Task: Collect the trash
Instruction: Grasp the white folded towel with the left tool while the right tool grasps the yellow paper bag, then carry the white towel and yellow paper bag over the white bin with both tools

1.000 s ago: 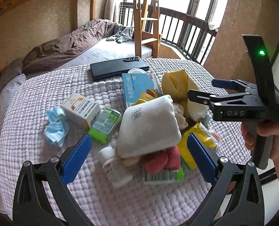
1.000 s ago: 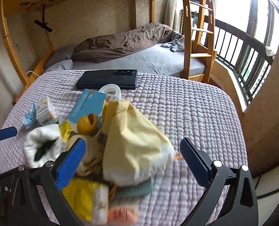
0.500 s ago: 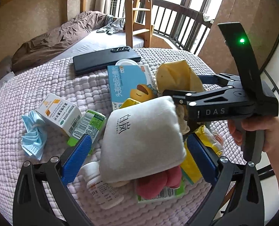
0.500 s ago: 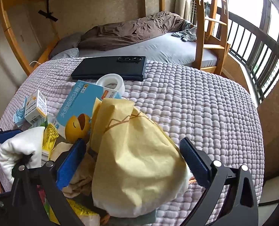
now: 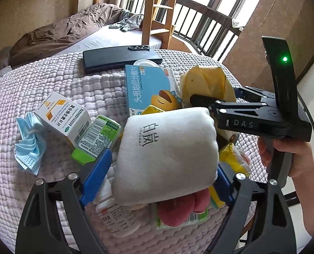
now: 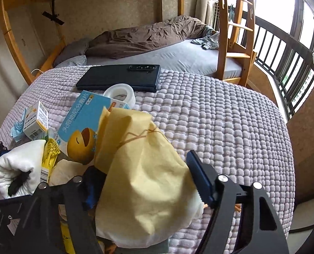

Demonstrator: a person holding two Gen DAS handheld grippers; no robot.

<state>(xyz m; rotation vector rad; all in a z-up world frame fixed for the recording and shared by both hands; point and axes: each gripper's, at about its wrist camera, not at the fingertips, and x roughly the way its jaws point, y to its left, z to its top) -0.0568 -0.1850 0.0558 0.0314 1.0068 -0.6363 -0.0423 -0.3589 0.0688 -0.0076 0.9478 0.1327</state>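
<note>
Quilted lilac cover (image 6: 220,127) drapes the worktop, bunk bed (image 6: 167,53) behind. Left gripper (image 5: 163,169), jaws just closing, clamps the white plush pouch (image 5: 167,148); right gripper (image 6: 144,182) likewise pinches the yellow paper bag (image 6: 144,169) among heaped trash.

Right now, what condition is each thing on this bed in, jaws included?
Left gripper: jaws just closed onto the white towel roll.
Right gripper: jaws just closed onto the yellow paper bag, crumpled, tied with a rubber band.
Blue face mask: crumpled, lying apart.
White and orange medicine box: closed, tilted.
Blue medicine box: closed, partly buried.
Black phone: face down.
Tape roll: lying flat.
</note>
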